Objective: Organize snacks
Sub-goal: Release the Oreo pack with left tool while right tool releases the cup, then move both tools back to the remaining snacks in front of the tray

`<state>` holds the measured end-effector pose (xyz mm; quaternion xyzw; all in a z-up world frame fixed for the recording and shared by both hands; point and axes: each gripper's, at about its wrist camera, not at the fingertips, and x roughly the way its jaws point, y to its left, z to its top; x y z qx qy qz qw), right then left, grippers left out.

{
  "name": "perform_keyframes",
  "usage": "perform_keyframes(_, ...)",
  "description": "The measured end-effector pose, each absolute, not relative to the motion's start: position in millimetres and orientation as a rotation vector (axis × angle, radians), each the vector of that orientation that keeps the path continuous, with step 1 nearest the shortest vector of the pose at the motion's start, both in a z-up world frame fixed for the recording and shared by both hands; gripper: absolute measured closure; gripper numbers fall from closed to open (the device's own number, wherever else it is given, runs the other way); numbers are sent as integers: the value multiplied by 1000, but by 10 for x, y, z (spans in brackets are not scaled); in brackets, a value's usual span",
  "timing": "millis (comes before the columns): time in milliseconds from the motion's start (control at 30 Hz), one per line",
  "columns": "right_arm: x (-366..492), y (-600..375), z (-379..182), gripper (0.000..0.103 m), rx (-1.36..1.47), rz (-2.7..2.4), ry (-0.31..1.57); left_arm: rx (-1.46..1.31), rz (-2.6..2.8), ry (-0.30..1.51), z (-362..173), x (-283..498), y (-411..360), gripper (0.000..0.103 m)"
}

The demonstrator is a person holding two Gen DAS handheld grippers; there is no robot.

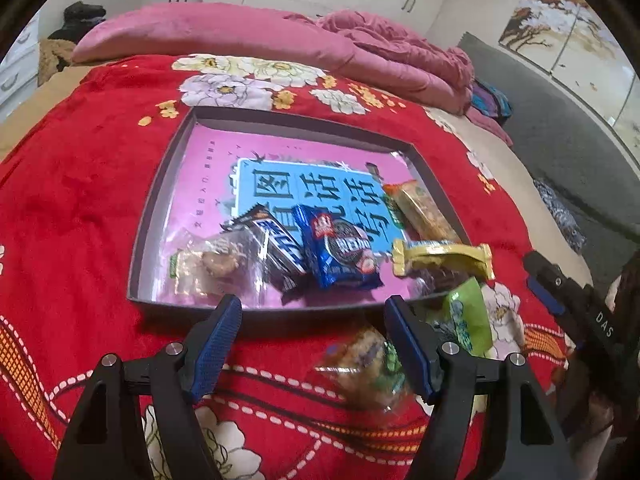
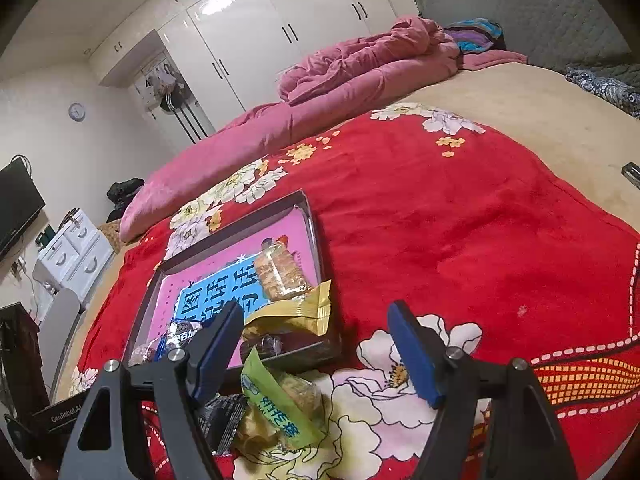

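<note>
1. Spread across the whole work surface: one red floral blanket (image 1: 80, 208), with one dark shallow box (image 1: 160, 200) lying on it at 12 o'clock from the left gripper (image 1: 312, 344).
2. Inside the box, counted from the left wrist view: five snacks, namely one clear pack (image 1: 208, 264) at 9 o'clock, one dark bar (image 1: 276, 252), one blue cookie pack (image 1: 340, 252) at centre, one orange-brown pack (image 1: 424, 212) at 2 o'clock, one yellow wrapper (image 1: 440, 260) lying over the rim at 4 o'clock.
3. Outside the box, on the blanket near its 5 o'clock corner: one green-labelled pack (image 1: 468, 320), one blurred clear pack (image 1: 368, 364), one dark foil pack (image 2: 224, 416) visible from the right wrist; three left, by this count.
4. Both jaw pairs spread wide, nothing between them; right gripper (image 2: 320, 356) hovering above the loose packs.
5. Step judged in hand: gathering stragglers, roughly two-thirds done. Next move likely calling for a descent onto the green-labelled pack, closing on its crinkly edge, then a short carry toward 11 o'clock into the box.
</note>
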<state>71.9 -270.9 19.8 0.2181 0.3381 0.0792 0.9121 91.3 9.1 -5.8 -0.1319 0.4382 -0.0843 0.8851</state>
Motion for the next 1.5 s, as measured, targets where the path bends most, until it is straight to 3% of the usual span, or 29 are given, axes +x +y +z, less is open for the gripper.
perform_keyframes(1500, 449, -2086, 288, 23, 260, 470, 757, -124, -295, 1098, -341, 762, -397, 28)
